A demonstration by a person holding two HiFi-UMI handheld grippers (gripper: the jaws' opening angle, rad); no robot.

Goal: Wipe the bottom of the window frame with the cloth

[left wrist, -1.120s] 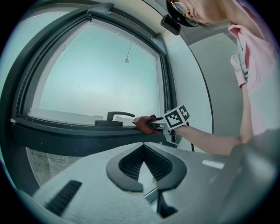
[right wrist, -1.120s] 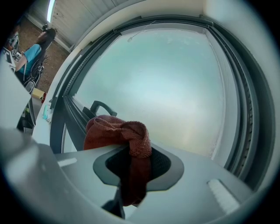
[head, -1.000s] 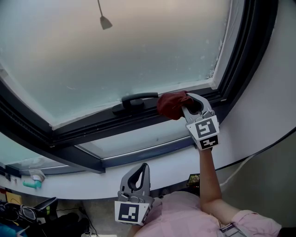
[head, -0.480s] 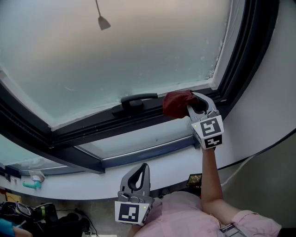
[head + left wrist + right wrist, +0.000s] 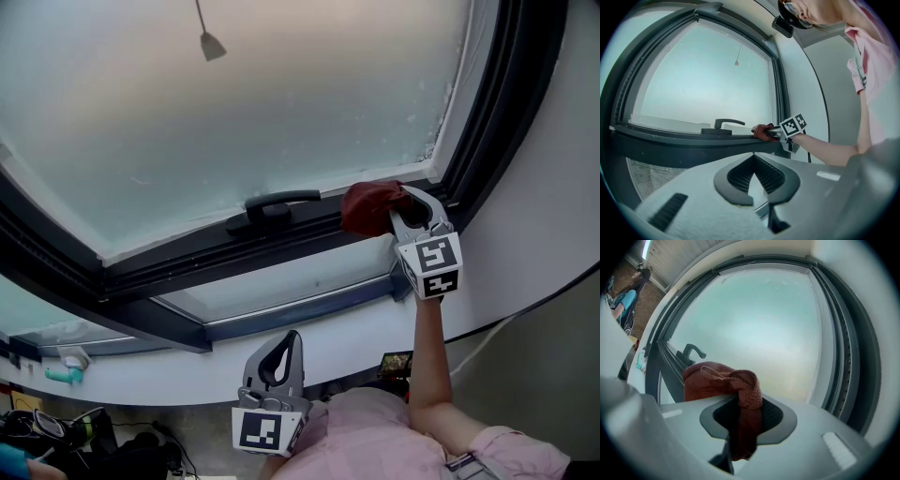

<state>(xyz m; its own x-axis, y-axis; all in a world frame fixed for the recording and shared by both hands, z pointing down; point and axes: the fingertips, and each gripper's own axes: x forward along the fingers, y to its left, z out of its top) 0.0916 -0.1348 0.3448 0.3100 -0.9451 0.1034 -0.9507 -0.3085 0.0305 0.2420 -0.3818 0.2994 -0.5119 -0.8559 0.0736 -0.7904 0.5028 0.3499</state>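
A dark red cloth [image 5: 369, 208] is bunched against the bottom rail of the dark window frame [image 5: 309, 230], just right of the black window handle [image 5: 273, 205]. My right gripper [image 5: 405, 208] is shut on the cloth, which shows pinched between its jaws in the right gripper view [image 5: 740, 399]. The left gripper view catches the cloth [image 5: 762, 132] and the right gripper [image 5: 774, 134] on the rail too. My left gripper [image 5: 284, 352] is held low near my chest, away from the window, jaws together with nothing in them [image 5: 757, 173].
Frosted glass [image 5: 262, 103] fills the frame, with a cord pull [image 5: 212, 43] hanging before it. The frame's right corner [image 5: 448, 178] lies just beyond the cloth. A white sill [image 5: 309, 319] runs below. A cable [image 5: 525, 305] crosses the wall at right; clutter sits at lower left [image 5: 66, 427].
My right gripper has slid the cloth to the right along the bottom rail, away from the handle and toward the frame's corner. The left gripper has stayed put.
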